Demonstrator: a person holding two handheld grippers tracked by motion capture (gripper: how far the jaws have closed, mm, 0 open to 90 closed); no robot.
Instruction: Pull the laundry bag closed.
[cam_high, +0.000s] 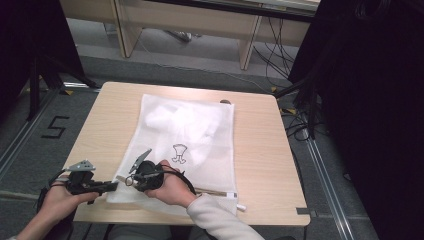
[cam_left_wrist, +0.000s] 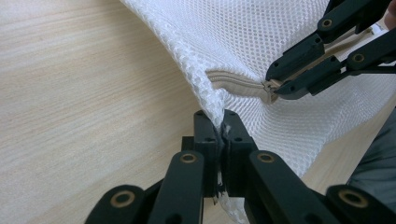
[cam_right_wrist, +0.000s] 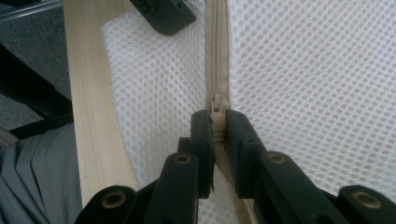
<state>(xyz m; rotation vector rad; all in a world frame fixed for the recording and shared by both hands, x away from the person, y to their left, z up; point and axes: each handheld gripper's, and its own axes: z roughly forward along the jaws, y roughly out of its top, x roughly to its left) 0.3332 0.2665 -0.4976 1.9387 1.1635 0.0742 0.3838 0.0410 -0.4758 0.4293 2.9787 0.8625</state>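
Left gripper (cam_left_wrist: 219, 128) clamped on corner of mesh bag (cam_high: 200, 125). Right gripper (cam_right_wrist: 217, 122) pinching zipper pull (cam_right_wrist: 216, 105) on wooden table (cam_high: 260, 145)

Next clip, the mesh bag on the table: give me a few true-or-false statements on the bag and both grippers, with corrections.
1. The left gripper pinches the edge of the mesh bag. True.
2. The right gripper is shut on the zipper pull. True.
3. The mesh bag is black. False: it is white.
4. The bag hangs in the air above the table. False: it lies flat on it.
5. The bag bears a small dark printed figure. True.
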